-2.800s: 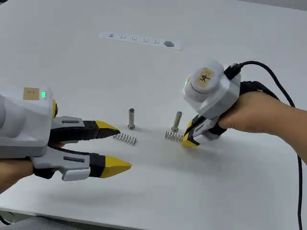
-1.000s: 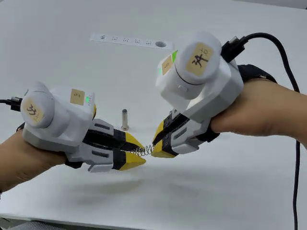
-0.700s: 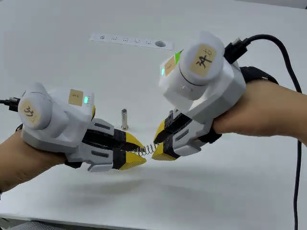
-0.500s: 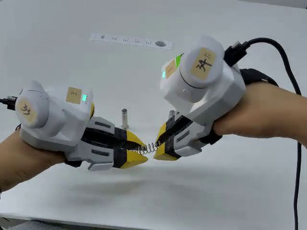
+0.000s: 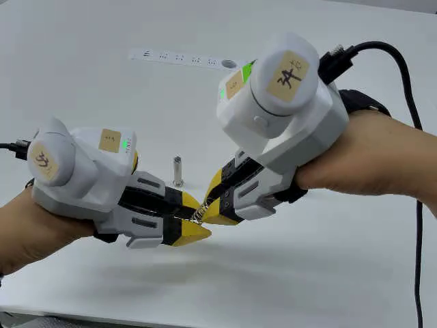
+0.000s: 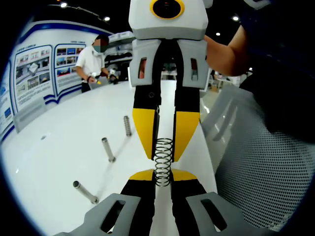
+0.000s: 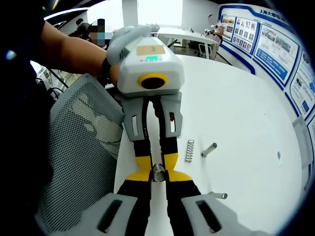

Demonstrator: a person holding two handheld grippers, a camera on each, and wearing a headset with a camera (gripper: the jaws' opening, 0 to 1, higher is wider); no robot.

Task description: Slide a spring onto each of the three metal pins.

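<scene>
- Spring (image 5: 199,214) hangs at the head view's centre, pinched at one end by the left gripper (image 5: 193,220) from 8 o'clock and at the other by the right gripper (image 5: 209,207) from 2 o'clock, likely re-gripping for threading; a metal pin (image 5: 178,171) stands at 11 o'clock.
- Left gripper view: own tips clamp the spring (image 6: 163,162); a metal pin (image 6: 108,149) waits at 9 o'clock.
- Right gripper view: tips squeeze the spring (image 7: 157,172) end-on; spare spring (image 7: 189,150) lies at 2 o'clock.
</scene>
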